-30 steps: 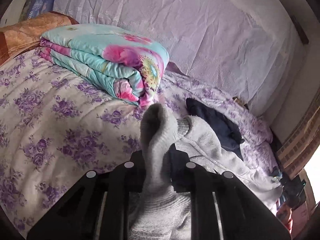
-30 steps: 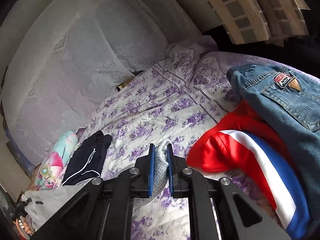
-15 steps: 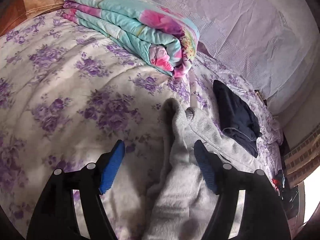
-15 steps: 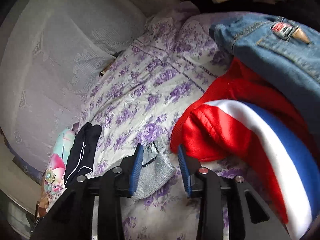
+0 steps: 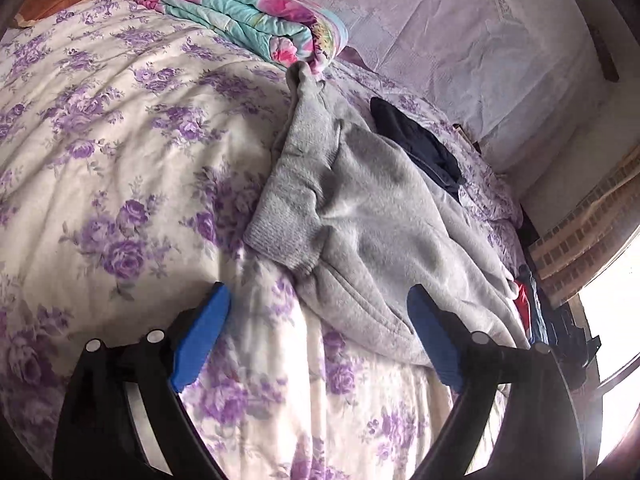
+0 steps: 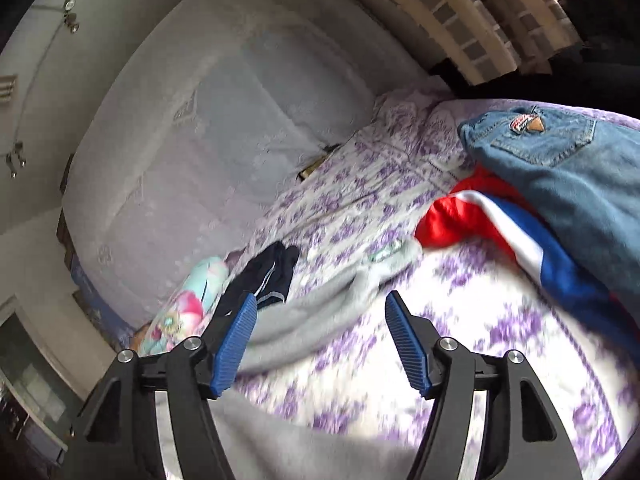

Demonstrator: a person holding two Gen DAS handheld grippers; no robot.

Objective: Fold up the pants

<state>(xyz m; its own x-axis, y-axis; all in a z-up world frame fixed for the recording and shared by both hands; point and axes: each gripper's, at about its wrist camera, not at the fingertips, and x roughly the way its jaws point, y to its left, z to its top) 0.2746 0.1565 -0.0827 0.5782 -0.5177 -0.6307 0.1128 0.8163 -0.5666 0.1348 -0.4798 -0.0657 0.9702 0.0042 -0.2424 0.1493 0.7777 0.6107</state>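
Left wrist view: the left gripper (image 5: 316, 332) stands with its blue-padded jaws spread wide; the jaws have just been opening, and nothing is pinched between them. The grey fleece pants with ribbed knit cuffs (image 5: 360, 216) lie on the white bedspread printed with purple flowers (image 5: 120, 168), just ahead of the jaws, the right pad overlapping the nearest grey edge in the picture; contact cannot be confirmed. One ribbed cuff lies doubled back over the body of the garment, which suggests one fold is laid down, but the cloth is rumpled and the layers are not aligned. The far end of the pants reaches to the folded turquoise and pink floral quilt (image 5: 248, 20); a dark navy garment (image 5: 416, 144) lies just beside the pants. Right wrist view: the right gripper (image 6: 320, 340) likewise has its jaws spread apart, having just been opening, with no fabric pressed between the pads; this view is motion-blurred. The grey pants run from below the jaws toward a red, white and blue garment (image 6: 500, 232) and blue denim jeans (image 6: 560, 168), both well apart from the gripper. Judgement: the task is partly done; smoothing and at least one further fold remain.
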